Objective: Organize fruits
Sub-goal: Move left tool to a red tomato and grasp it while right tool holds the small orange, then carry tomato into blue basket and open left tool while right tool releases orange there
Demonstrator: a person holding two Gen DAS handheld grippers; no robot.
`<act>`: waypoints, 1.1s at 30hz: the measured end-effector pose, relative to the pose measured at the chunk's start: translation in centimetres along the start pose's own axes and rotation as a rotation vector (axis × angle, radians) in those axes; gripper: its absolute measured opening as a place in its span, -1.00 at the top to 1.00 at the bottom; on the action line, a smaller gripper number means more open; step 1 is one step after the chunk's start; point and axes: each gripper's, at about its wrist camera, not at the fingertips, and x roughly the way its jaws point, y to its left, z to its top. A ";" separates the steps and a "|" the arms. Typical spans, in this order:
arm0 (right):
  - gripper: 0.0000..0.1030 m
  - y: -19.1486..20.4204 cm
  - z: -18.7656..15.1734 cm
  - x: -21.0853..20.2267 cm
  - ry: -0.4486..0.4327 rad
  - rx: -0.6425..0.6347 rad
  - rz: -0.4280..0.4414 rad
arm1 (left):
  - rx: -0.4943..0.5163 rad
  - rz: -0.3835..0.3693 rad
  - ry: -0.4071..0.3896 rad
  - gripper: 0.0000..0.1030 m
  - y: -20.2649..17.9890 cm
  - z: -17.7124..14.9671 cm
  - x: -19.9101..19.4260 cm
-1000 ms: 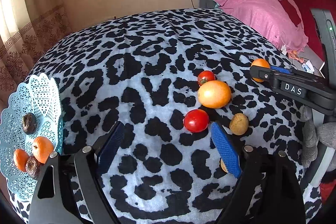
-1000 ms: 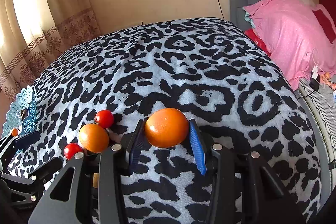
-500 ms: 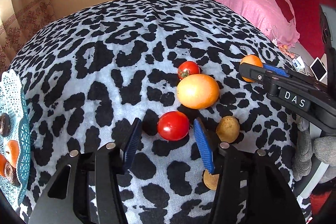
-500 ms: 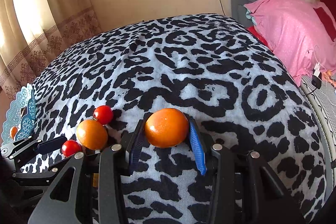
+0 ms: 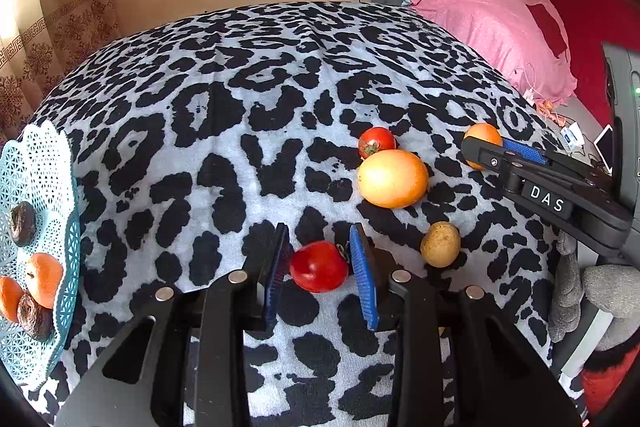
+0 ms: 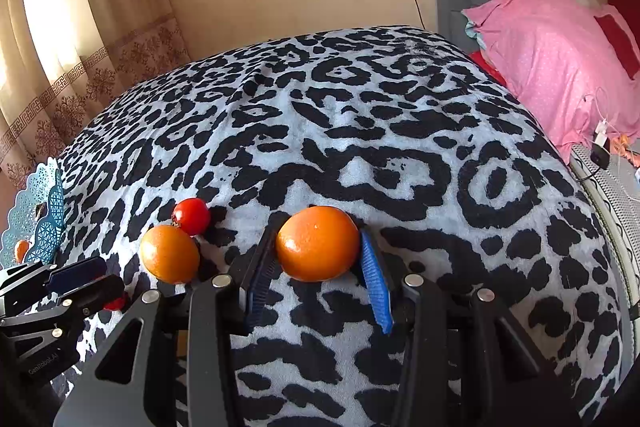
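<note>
1. I am seeing the teal lattice tray (image 5: 60, 163) sitting at the far left edge of the worktop (image 5: 240, 115), which is wearing a leopard-print cloth. It is holding two orange fruits (image 5: 44, 279) and two dark wrinkled ones (image 5: 22, 223).
2. My left claw (image 5: 318, 267) is sitting low over the cloth with its blue pads (image 5: 362, 275) closing on a red tomato (image 5: 318, 267). The right pad is touching the fruit at its stem end; the left pad is lying just beside it, and I cannot tell whether contact there is full.
3. Beyond that claw, a large yellow-orange fruit (image 5: 392, 179) is resting on the cloth with a second tomato (image 5: 376, 141) touching its far side.
4. A small brown fruit (image 5: 440, 245) is lying just right of the left claw, apart from the large fruit.
5. My right claw (image 6: 318, 259) is clamping an orange (image 6: 318, 243) between its blue pads, both pads pressing the fruit's sides. I cannot tell whether the orange is clear of the cloth.
6. A pink pillow (image 5: 492, 27) is lying on the bed at the far right, well apart from the fruit.
</note>
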 end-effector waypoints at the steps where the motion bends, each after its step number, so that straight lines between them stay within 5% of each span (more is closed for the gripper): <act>1: 0.18 0.0 0.0 0.0 0.001 0.000 0.000 | -0.004 0.003 -0.009 0.38 0.2 0.0 -0.5; 10: 0.17 0.1 -0.2 0.1 -0.001 -0.001 -0.002 | -0.021 0.009 -0.030 0.34 0.9 -0.9 -2.0; 15: 0.18 0.0 -0.2 0.1 -0.002 0.001 0.003 | -0.045 -0.002 -0.015 -0.08 0.8 -1.2 -1.3; 19: 0.17 0.0 -0.2 0.1 -0.003 0.001 0.009 | -0.033 -0.003 -0.017 -0.08 0.4 -0.9 -1.0; 22: 0.18 0.0 -0.2 0.0 -0.004 -0.001 0.012 | -0.015 -0.001 -0.002 0.02 0.0 -0.7 -0.2; 24: 0.18 0.0 -0.2 0.0 -0.004 0.000 0.013 | -0.009 -0.007 0.018 0.39 -0.1 -0.7 0.6; 33: 0.18 0.0 -0.2 -0.2 -0.009 -0.001 0.010 | -0.041 0.002 -0.022 0.42 0.7 -0.9 -0.9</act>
